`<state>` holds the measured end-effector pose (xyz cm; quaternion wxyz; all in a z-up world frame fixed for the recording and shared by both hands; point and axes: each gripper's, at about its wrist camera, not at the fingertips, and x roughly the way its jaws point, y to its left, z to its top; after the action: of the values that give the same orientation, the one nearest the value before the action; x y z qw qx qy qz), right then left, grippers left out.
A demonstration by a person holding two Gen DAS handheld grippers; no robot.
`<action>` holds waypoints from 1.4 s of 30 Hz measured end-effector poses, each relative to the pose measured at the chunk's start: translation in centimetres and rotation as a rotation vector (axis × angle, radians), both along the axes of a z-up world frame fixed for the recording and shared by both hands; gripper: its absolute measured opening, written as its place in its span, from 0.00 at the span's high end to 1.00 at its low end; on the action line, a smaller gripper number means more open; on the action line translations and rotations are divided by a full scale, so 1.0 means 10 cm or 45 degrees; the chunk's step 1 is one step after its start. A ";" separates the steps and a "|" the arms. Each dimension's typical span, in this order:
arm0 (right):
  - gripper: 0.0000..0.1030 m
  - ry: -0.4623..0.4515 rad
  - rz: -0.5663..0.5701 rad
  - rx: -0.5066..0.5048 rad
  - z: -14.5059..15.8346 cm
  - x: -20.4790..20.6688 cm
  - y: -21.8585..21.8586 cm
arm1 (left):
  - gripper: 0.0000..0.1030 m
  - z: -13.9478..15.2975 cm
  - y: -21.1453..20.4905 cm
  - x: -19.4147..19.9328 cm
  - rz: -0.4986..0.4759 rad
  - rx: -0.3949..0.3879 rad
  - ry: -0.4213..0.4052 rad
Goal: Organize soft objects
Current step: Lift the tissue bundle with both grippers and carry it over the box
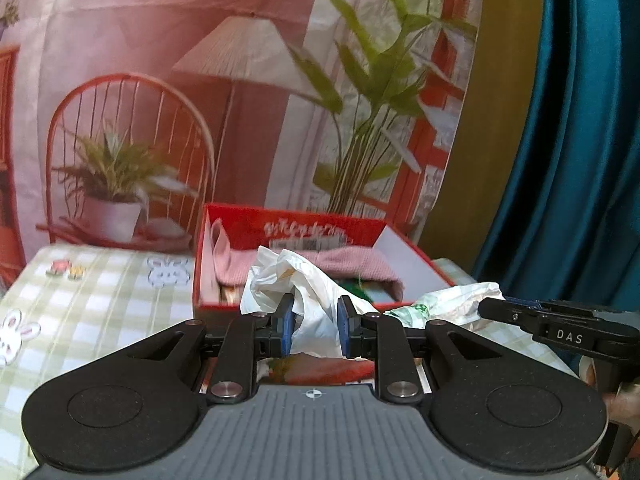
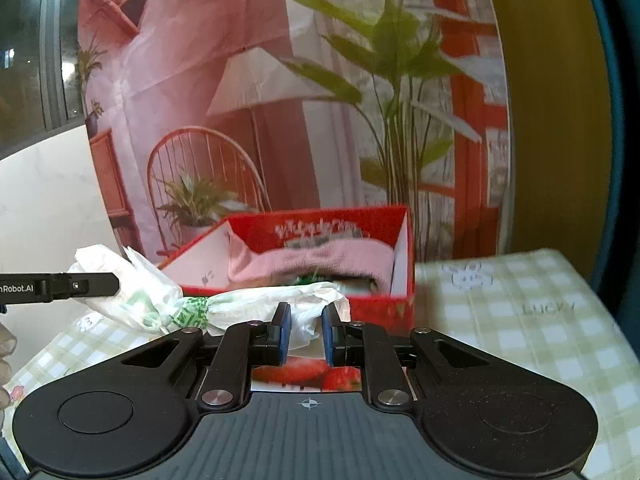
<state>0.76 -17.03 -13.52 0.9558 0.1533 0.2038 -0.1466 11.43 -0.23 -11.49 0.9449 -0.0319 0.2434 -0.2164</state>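
Note:
A white plastic bag with green print (image 1: 316,288) stretches between both grippers, just in front of an open red box (image 1: 360,228). My left gripper (image 1: 315,326) is shut on one end of the bag. My right gripper (image 2: 305,330) is shut on the other end (image 2: 280,300). The red box (image 2: 376,304) holds a pink knitted cloth (image 1: 304,266), also seen in the right wrist view (image 2: 332,260), and something green under it. The right gripper shows at the right of the left wrist view (image 1: 560,328); the left one shows at the left of the right wrist view (image 2: 60,282).
The table wears a green-and-white checked cloth (image 2: 520,320) with bunny prints (image 1: 168,272). A printed backdrop of a chair, lamp and plants (image 1: 200,100) hangs behind the box. A teal curtain (image 1: 580,140) hangs at the right. A strawberry-printed surface (image 2: 304,372) lies under the grippers.

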 end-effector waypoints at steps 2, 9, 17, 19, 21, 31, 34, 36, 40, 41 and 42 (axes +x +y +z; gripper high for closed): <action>0.85 -0.011 -0.001 -0.016 0.07 0.03 -0.04 | 0.77 0.06 -0.03 0.05 -0.007 0.008 -0.017; 0.85 -0.025 0.001 -0.059 0.24 0.24 -0.23 | 0.77 0.22 -0.11 0.32 -0.025 0.044 -0.073; 0.85 0.006 0.007 -0.112 0.29 0.59 -0.45 | 0.77 0.22 -0.17 0.76 -0.024 0.052 -0.033; 0.85 0.021 0.005 -0.114 0.27 0.69 -0.51 | 0.77 0.19 -0.18 0.88 -0.026 0.049 -0.011; 0.85 0.037 0.004 -0.121 0.25 0.77 -0.57 | 0.77 0.15 -0.20 1.00 -0.030 0.056 0.007; 0.86 0.136 -0.007 -0.141 0.06 1.25 -0.82 | 0.77 -0.11 -0.38 1.56 -0.039 0.131 0.094; 0.86 0.170 -0.003 -0.158 0.01 1.39 -0.87 | 0.77 -0.19 -0.40 1.68 -0.041 0.145 0.122; 0.86 0.191 0.002 -0.169 -0.02 1.46 -0.89 | 0.77 -0.24 -0.43 1.73 -0.041 0.156 0.138; 0.86 0.235 0.020 -0.184 -0.10 1.59 -0.90 | 0.77 -0.34 -0.46 1.82 -0.048 0.184 0.173; 0.86 0.247 0.026 -0.189 -0.13 1.61 -0.89 | 0.77 -0.36 -0.47 1.82 -0.048 0.193 0.176; 0.86 0.258 0.033 -0.192 -0.15 1.63 -0.88 | 0.77 -0.37 -0.47 1.83 -0.048 0.199 0.178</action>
<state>17.09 -25.82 -15.00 0.9409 0.0626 0.2896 -0.1639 29.77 -4.92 -15.17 0.9209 0.0316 0.3255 -0.2119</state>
